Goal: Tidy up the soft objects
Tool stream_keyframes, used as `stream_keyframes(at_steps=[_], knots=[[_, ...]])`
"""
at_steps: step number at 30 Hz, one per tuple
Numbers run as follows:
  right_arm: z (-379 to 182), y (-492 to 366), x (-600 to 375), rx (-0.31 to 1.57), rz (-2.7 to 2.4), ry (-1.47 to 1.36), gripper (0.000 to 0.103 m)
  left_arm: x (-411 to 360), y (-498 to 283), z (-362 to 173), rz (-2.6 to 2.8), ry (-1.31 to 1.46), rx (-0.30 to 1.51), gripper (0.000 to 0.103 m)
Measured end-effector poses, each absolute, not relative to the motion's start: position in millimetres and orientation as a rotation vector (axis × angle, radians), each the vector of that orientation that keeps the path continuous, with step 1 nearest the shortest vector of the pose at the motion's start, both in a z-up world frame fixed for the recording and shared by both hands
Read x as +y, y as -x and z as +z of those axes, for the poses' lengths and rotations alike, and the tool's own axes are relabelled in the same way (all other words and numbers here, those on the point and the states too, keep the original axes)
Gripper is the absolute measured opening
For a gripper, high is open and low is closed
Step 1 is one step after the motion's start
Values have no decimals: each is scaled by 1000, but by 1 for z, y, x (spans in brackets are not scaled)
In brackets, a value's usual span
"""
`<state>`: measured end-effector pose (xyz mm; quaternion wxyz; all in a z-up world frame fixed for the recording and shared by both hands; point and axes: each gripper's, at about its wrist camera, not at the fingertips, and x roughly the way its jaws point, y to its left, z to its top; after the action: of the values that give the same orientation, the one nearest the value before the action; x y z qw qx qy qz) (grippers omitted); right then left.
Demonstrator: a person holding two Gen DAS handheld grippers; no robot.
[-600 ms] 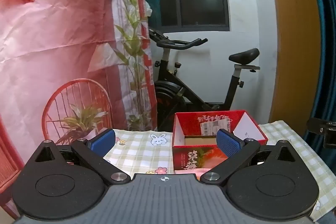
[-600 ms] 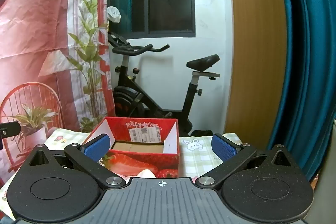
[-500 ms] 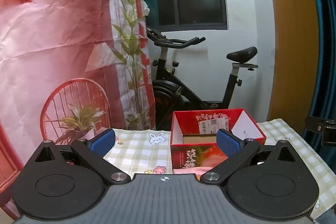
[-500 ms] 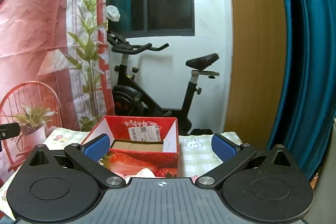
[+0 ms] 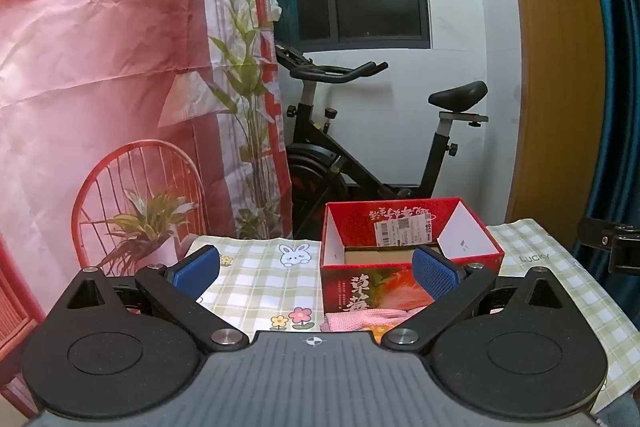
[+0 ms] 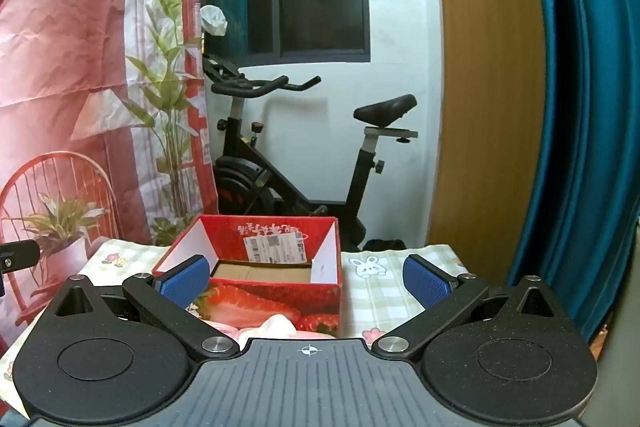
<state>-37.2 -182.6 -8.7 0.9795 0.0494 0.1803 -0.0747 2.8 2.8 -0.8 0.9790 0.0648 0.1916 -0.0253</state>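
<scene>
A red strawberry-print cardboard box (image 5: 408,255) stands open on the checked tablecloth (image 5: 264,275); it also shows in the right wrist view (image 6: 272,291). A pink soft cloth (image 5: 360,321) lies in front of the box, partly hidden by my left gripper's body. In the right wrist view a pink and white soft item (image 6: 276,327) peeks out at the box's front. My left gripper (image 5: 316,271) is open and empty above the table. My right gripper (image 6: 306,281) is open and empty, facing the box.
A black exercise bike (image 5: 360,147) stands behind the table by the white wall. A red printed backdrop (image 5: 100,67) hangs at the left. A blue curtain (image 6: 580,107) and a wooden panel (image 6: 488,87) are at the right. The right gripper's edge (image 5: 608,243) shows at the right.
Both grippers have tilted down or drawn back slightly, so more of the table and the pink cloth in front of the box has come into view. Jaws stay open.
</scene>
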Motion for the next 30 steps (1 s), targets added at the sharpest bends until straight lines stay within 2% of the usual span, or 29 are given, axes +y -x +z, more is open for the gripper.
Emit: stream_keyframes(at_steps=[30], knots=[[-10, 36, -180, 383, -160, -112, 103, 1, -2, -4, -58, -127, 394, 103]])
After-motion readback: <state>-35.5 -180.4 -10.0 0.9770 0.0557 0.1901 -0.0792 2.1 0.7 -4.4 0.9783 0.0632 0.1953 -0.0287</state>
